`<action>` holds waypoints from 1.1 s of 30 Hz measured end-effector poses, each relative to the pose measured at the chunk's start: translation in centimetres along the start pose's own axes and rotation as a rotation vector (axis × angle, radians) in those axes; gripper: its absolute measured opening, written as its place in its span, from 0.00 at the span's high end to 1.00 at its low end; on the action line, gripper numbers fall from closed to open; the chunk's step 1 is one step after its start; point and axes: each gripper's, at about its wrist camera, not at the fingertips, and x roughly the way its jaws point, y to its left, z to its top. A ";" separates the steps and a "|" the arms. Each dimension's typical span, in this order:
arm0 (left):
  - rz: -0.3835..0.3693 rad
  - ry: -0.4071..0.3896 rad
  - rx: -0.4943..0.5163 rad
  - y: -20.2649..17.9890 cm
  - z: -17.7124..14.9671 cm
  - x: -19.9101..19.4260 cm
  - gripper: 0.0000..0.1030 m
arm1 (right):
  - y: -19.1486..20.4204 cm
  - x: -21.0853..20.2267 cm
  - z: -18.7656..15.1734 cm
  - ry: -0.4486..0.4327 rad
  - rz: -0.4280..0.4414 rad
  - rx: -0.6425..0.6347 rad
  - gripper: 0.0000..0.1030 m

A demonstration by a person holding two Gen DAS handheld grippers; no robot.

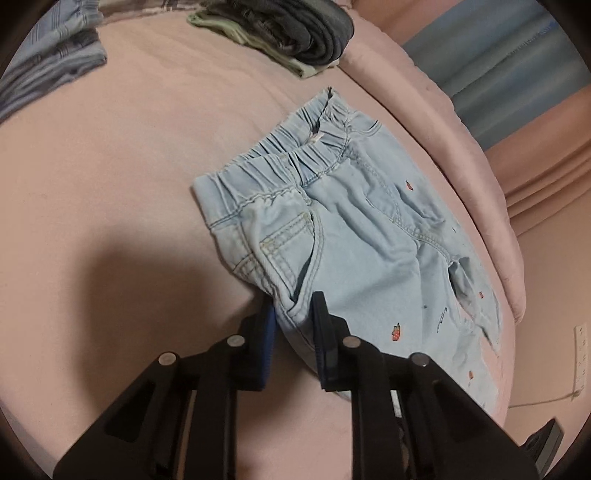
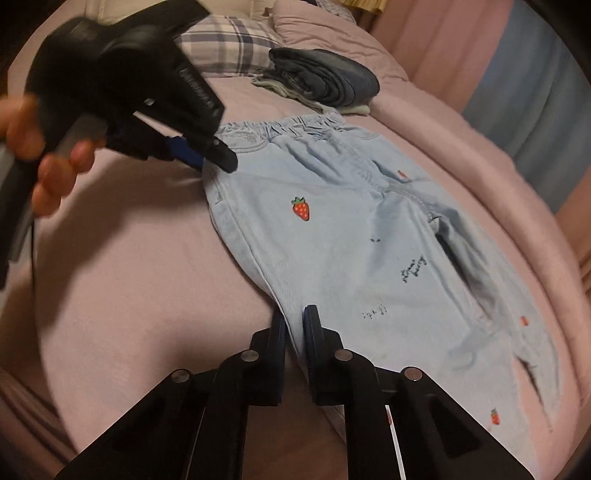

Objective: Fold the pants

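Light blue denim pants (image 1: 354, 240) with small strawberry prints lie flat on a pink bed, waistband away from me; they also show in the right wrist view (image 2: 332, 236). My left gripper (image 1: 293, 314) is shut on the pants' left side edge near the hip pocket; it also shows in the right wrist view (image 2: 210, 155), held by a hand. My right gripper (image 2: 295, 325) is shut on the same left side edge, lower down the leg.
A stack of folded dark grey and pale green clothes (image 1: 291, 33) lies at the back of the bed (image 1: 110, 147). Blue striped cloth (image 1: 48, 62) lies at the back left. A plaid pillow (image 2: 229, 48) is behind. The bed's right edge borders a pink and blue curtain (image 1: 517, 74).
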 end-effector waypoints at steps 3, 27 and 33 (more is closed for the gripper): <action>0.086 0.045 0.068 -0.7 -0.5 0.9 0.76 | 0.8 0.5 -0.7 0.032 0.041 -0.024 0.89; 0.118 0.025 0.631 -8.3 3.5 5.1 0.28 | -17.5 -4.1 -8.5 0.141 0.048 0.444 0.52; 0.186 -0.036 0.686 -12.0 10.6 8.8 0.25 | -23.9 -2.0 -3.0 -0.006 0.073 0.452 0.51</action>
